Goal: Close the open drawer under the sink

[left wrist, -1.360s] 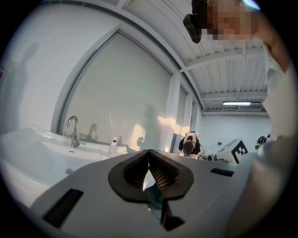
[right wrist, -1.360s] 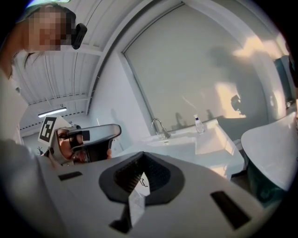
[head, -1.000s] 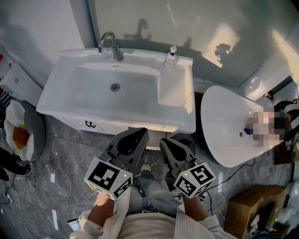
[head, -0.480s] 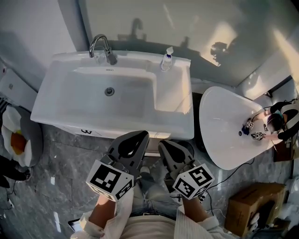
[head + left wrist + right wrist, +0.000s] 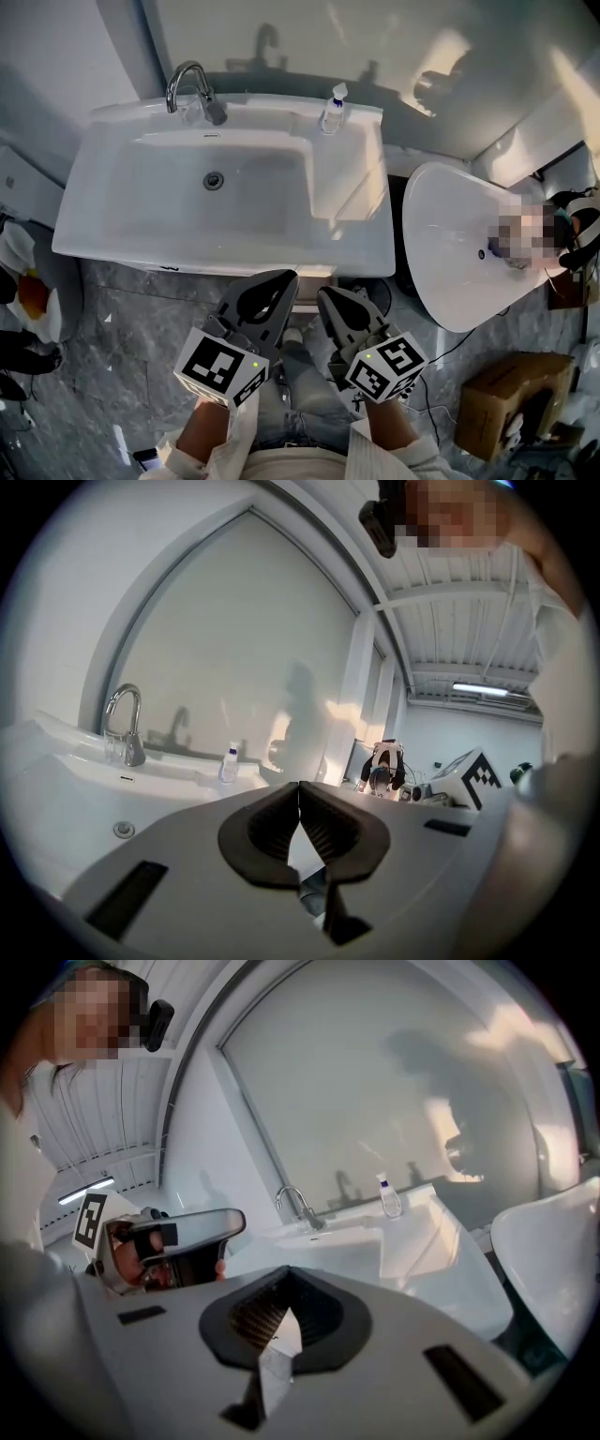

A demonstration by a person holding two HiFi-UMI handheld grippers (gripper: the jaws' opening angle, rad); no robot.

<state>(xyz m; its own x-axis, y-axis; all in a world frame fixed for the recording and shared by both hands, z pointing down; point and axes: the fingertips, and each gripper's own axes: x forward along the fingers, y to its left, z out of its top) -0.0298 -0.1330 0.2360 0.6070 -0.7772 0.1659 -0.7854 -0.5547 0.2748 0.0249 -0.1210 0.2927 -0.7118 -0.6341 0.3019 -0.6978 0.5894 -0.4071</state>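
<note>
- Two pale sleeves [image 5: 234,450] at the bottom of the head view lead to the hands that hold the tools, with the person's legs below them.
- The left gripper [image 5: 279,281] points forward at the sink, its marker cube [image 5: 220,366] nearest the body. In its own view the left gripper [image 5: 300,789] has its ribbed pads pressed tip to tip, with nothing caught between them.
- The right gripper [image 5: 330,298] sits just beside it, apart from it and roughly parallel, its own cube [image 5: 386,366] behind. Its view shows the right gripper [image 5: 286,1279] pinched together too, and empty.
- Grey marbled floor [image 5: 122,319] lies under both tools; a cardboard box [image 5: 511,403] stands on it well to the right.
- Both tips are close to the front rim of the white sink [image 5: 225,248], and from above I cannot tell if either touches it.
- The drawer sits beneath that rim and is almost wholly covered by it: only a thin strip of cabinet front [image 5: 169,267] shows at the left. Whether the drawer stands open cannot be told here.
- Inside the basin is the drain [image 5: 214,180]; at the back rim stand a chrome faucet [image 5: 187,89] and, to its right, a small clear bottle [image 5: 333,111].
- A white oval fixture [image 5: 450,244] stands beside the sink on the right.
</note>
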